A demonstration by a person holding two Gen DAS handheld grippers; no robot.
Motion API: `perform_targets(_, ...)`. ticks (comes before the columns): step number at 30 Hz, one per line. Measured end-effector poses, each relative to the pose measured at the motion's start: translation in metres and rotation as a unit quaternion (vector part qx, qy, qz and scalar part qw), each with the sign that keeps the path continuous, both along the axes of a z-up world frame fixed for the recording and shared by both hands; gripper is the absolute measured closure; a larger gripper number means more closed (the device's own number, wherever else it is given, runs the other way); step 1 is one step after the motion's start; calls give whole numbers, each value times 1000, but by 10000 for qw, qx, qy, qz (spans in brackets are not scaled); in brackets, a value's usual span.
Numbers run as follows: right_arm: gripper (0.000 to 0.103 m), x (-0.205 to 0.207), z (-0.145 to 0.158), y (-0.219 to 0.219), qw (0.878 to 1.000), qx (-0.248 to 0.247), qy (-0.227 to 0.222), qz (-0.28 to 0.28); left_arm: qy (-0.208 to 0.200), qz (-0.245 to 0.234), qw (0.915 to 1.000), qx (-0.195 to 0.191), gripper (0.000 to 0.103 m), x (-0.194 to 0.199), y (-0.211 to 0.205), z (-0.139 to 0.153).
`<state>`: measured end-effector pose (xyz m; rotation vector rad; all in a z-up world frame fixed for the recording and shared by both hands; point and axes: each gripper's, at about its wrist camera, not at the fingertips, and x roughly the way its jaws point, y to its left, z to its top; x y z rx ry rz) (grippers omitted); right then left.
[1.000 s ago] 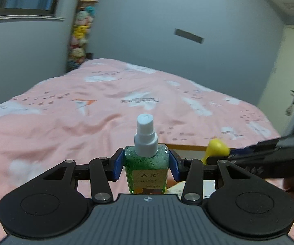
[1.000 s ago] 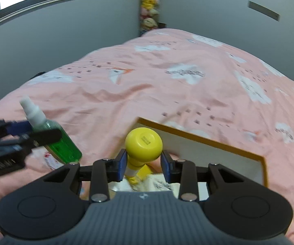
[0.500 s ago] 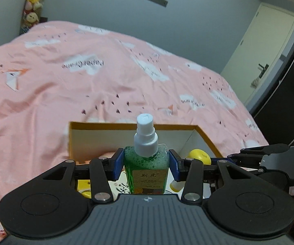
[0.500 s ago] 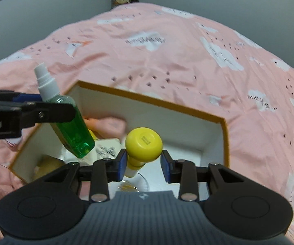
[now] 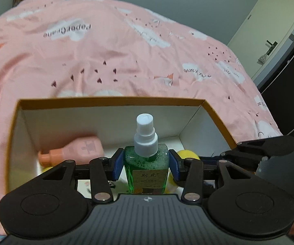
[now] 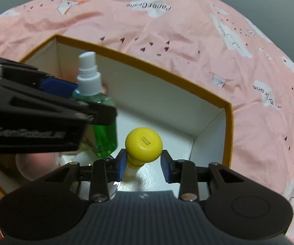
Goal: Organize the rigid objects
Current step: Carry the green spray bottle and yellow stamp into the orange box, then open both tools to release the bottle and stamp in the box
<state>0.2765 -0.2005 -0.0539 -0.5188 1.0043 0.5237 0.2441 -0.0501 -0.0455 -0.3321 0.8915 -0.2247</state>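
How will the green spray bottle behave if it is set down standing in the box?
The green spray bottle is tall and narrow, so it may tip easily. The liquid probably makes it fairly heavy. The left gripper holds flat sides, so rolling seems unlikely.
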Motion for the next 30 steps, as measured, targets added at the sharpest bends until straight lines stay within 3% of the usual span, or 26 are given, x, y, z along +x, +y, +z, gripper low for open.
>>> perform_targets(5,68,6,-10,4,9997,-98,195,82,207,-3,9996,187,51,16,-9,-14)
perform_targets(13,68,22,-17,11,9994,-213,284,8,820,140,9965,119,51,46,-9,-25)
perform_targets(22,69,32,-24,11,9989,-145,434,-65,829,226,9962,104,50,51,-8,-27)
perform_targets(25,69,34,-27,8,9989,-162,432,-122,837,257,9961,126,44,51,-7,-27)
perform_targets(30,69,36,-28,7,9988,-175,431,-138,739,363,9966,103,43,42,-1,-20)
